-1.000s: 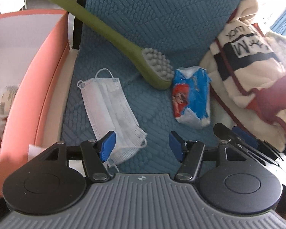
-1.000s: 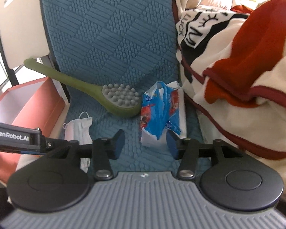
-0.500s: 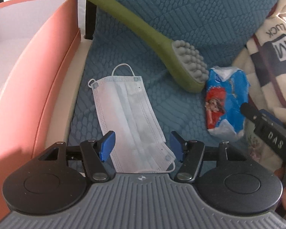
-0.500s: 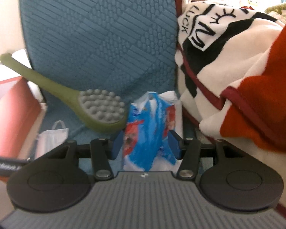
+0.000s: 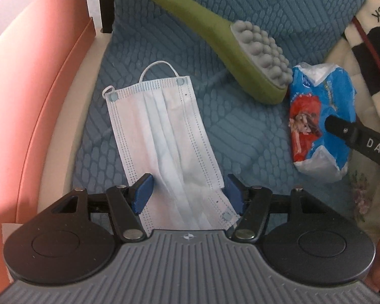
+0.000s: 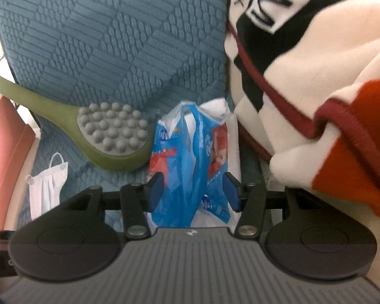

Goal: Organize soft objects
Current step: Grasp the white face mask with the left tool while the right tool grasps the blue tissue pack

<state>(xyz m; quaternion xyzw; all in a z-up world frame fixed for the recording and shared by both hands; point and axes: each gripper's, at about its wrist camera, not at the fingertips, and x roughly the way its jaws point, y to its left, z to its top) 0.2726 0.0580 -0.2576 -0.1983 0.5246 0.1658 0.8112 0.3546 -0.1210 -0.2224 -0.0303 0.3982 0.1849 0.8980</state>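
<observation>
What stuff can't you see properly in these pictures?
- Brush: the handle end is cut off by the top edge in the left view and the left edge in the right view.
- Mask: near end hidden under the left gripper.
- Tissue pack: near end hidden by the right gripper.
- Blanket: blurred, its lettering cut off.
- Box: inside not shown.

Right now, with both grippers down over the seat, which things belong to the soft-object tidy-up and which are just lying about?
Belongs to the job:
- face mask, between the open left gripper pads
- blue tissue pack, between the open right gripper pads
- fleece blanket

Just lying about:
- green massage brush
- teal seat cushion
- pink box
</observation>
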